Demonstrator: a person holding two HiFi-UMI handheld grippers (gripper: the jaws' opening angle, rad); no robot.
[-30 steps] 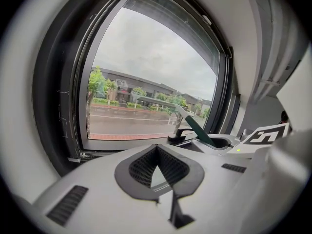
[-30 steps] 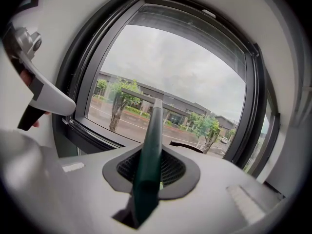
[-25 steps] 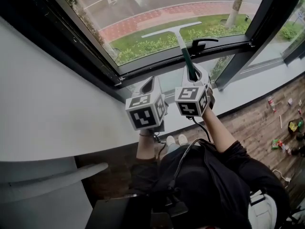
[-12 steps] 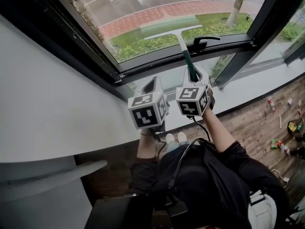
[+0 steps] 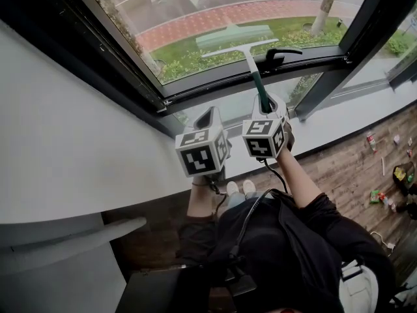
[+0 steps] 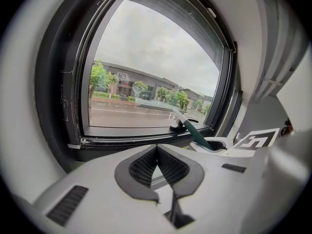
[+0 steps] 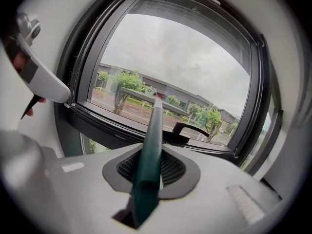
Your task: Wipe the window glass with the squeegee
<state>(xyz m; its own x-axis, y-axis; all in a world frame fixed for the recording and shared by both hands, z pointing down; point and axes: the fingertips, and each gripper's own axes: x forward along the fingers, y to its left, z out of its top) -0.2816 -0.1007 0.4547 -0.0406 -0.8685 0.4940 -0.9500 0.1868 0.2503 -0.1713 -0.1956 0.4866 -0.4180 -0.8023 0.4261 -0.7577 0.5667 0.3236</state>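
Note:
The squeegee (image 5: 246, 52) has a white blade and a dark green handle (image 5: 260, 90). Its blade lies flat against the lower part of the window glass (image 5: 195, 12), just above the bottom frame, with a pale streak on the glass above it. My right gripper (image 5: 266, 104) is shut on the handle's end; in the right gripper view the squeegee handle (image 7: 149, 145) runs up from between the jaws of the right gripper (image 7: 146, 179) toward the blade (image 7: 141, 93). My left gripper (image 5: 208, 117) hangs beside it, left of it, shut and holding nothing. In the left gripper view the left gripper (image 6: 157, 155) points at the frame, with the squeegee (image 6: 195, 133) to its right.
A black window handle (image 5: 280, 56) juts from the bottom frame right of the squeegee. A thick black mullion (image 5: 339, 51) slants down at the right. A white sill (image 5: 352, 119) runs under the window, a white wall (image 5: 58, 129) on the left. Litter (image 5: 384, 175) lies on the wooden floor.
The squeegee blade has slid a little down and to the right on the glass, leaving a pale streak above it. Both grippers shifted slightly right.

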